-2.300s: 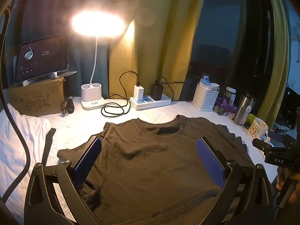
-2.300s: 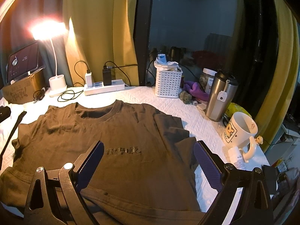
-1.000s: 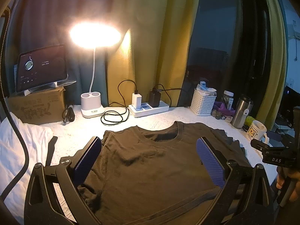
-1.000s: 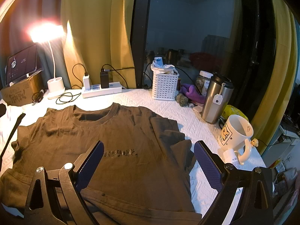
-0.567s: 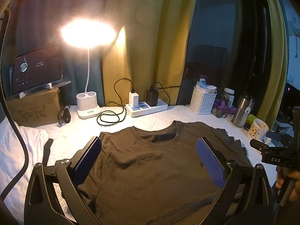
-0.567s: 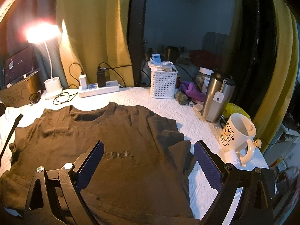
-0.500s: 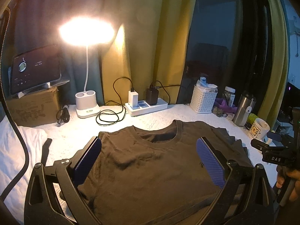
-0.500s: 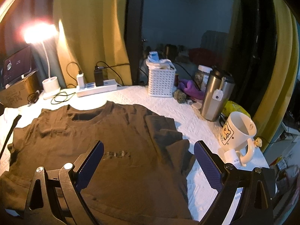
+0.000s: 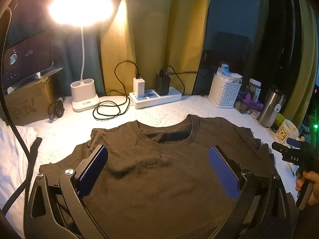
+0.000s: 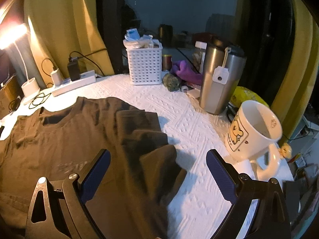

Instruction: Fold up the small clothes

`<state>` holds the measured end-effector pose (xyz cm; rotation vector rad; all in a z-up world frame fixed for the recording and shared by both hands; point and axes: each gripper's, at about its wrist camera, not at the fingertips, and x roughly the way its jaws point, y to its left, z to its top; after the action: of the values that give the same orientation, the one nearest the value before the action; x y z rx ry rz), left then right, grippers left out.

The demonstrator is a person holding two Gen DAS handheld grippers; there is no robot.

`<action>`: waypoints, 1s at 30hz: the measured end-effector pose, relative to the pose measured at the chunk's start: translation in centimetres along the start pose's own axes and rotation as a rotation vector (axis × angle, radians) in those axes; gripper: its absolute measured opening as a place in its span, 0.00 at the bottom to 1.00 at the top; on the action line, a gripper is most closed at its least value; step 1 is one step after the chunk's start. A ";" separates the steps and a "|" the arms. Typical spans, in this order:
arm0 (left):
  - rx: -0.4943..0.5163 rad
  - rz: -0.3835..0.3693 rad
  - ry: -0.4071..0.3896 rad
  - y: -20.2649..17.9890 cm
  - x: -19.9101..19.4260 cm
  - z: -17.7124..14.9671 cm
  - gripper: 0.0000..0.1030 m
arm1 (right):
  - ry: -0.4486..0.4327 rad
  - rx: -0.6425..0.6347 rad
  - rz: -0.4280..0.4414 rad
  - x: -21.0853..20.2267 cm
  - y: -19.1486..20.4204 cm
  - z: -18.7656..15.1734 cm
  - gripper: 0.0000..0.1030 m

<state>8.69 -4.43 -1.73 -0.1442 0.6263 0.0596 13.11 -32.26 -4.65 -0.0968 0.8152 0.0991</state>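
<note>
Hovering with jaws spread wide and nothing between them, the left gripper (image 9: pixel 158 165) frames the shirt (image 9: pixel 159 169), which fills the lower centre of its frame, collar toward the power strip (image 9: pixel 155 98) at upper centre. The right gripper (image 10: pixel 158 169), just as wide and empty, hangs over the rumpled sleeve (image 10: pixel 147 139) at centre frame, probably lined up to pinch it for the first fold. A mug (image 10: pixel 253 129) and tumbler (image 10: pixel 219 79) stand near at right, on the white cover (image 10: pixel 199 189) beyond the sleeve, likely close enough to crowd a sideways sweep.
</note>
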 end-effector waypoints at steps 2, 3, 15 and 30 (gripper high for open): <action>-0.004 0.006 0.015 0.0 0.7 0.0 0.97 | 0.015 0.007 0.019 1.1 -0.6 0.2 0.94; -0.005 0.009 0.022 0.0 1.1 0.1 0.97 | 0.024 0.010 0.025 1.8 -0.9 0.3 0.94; -0.013 0.041 0.078 0.4 4.1 0.3 0.97 | 0.120 0.066 0.177 8.5 -1.9 1.8 0.84; -0.012 0.063 0.092 1.0 4.3 0.2 0.97 | 0.092 -0.009 0.205 8.7 -0.5 1.4 0.06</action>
<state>12.21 -3.37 -4.22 -0.1391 0.7222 0.1182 20.07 -32.10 -10.02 -0.0257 0.9156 0.2937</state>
